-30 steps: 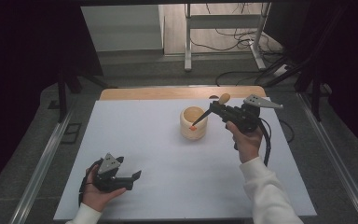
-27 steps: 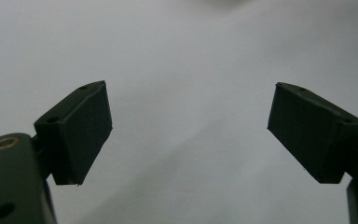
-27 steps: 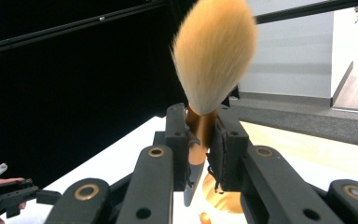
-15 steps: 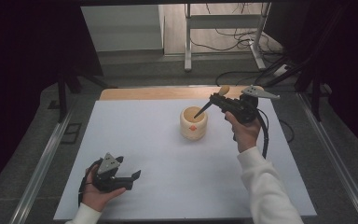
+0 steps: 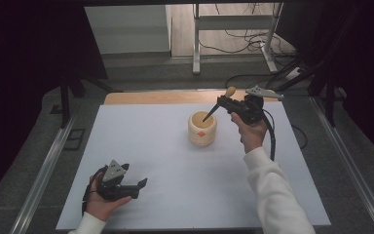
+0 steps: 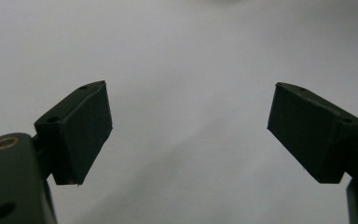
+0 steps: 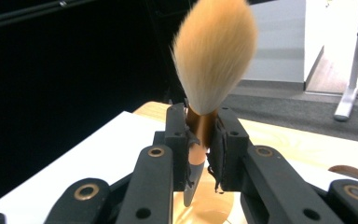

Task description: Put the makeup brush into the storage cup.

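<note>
A cream cup (image 5: 202,129) with a small red mark stands near the middle of the white table (image 5: 141,141). My right gripper (image 5: 222,103) is just to its right, shut on a brush (image 5: 230,91). The orange bristle head points up and the dark handle slants down to the cup's mouth. In the right gripper view the jaws (image 7: 201,135) clamp the brush (image 7: 213,56) at its copper neck, with the cup (image 7: 219,207) below the handle tip. My left gripper (image 5: 140,188) rests at the table's near left, open and holding nothing (image 6: 189,130).
A wooden board (image 5: 165,97) lies along the table's far edge. Metal rails (image 5: 48,165) run down both sides. Beyond the table are a white stand (image 5: 233,22) and cables on the floor. Bare white surface lies between the two grippers.
My right gripper with the brush has shifted a little toward the table's far edge, its handle tip staying at the cup. The left gripper has not moved.
</note>
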Motion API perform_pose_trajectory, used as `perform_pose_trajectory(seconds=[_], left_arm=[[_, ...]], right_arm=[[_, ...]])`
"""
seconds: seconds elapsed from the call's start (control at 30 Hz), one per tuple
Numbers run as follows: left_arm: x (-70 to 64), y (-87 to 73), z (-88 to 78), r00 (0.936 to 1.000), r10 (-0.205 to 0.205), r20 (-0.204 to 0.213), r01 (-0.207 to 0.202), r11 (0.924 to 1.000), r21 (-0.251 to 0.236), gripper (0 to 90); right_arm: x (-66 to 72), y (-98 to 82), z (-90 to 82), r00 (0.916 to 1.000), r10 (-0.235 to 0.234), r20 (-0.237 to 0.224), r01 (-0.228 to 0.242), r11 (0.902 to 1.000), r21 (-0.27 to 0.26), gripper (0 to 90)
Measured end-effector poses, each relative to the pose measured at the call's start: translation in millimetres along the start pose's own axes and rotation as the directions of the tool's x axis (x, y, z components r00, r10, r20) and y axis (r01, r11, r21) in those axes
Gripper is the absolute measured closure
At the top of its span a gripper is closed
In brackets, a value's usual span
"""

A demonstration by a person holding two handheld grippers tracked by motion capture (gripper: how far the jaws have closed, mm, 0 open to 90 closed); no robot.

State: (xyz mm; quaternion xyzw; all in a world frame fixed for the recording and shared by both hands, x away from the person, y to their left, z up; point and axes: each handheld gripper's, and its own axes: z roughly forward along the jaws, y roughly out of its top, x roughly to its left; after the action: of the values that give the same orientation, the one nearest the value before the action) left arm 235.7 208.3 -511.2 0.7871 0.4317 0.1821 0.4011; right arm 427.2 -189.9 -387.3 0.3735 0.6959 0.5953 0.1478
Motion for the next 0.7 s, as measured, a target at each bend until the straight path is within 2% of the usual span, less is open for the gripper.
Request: perform_pose_trajectory(seconds=[0.2,0.33,0.7], left_arm=[[-0.1,0.1,-0.4,1.0000,0.003,-0.002,-0.003,1.0000,0.000,14.0],[-0.1,0.1,-0.2,1.0000,0.003,0.000,-0.003,1.0000,0.000,14.0],[-0.2,-0.1,0.3,1.0000,0.006,-0.002,-0.006,1.0000,0.005,13.8]], right_arm=[[-2.7,-7.3,12.1,0.9998,0.002,0.019,-0.002,0.9994,0.034,78.7],[-1.7,-12.6,19.7,0.9995,-0.013,0.028,0.012,0.9981,0.061,78.6],[-4.1,-25.5,30.5,0.9994,-0.011,0.032,0.007,0.9946,0.103,78.5]])
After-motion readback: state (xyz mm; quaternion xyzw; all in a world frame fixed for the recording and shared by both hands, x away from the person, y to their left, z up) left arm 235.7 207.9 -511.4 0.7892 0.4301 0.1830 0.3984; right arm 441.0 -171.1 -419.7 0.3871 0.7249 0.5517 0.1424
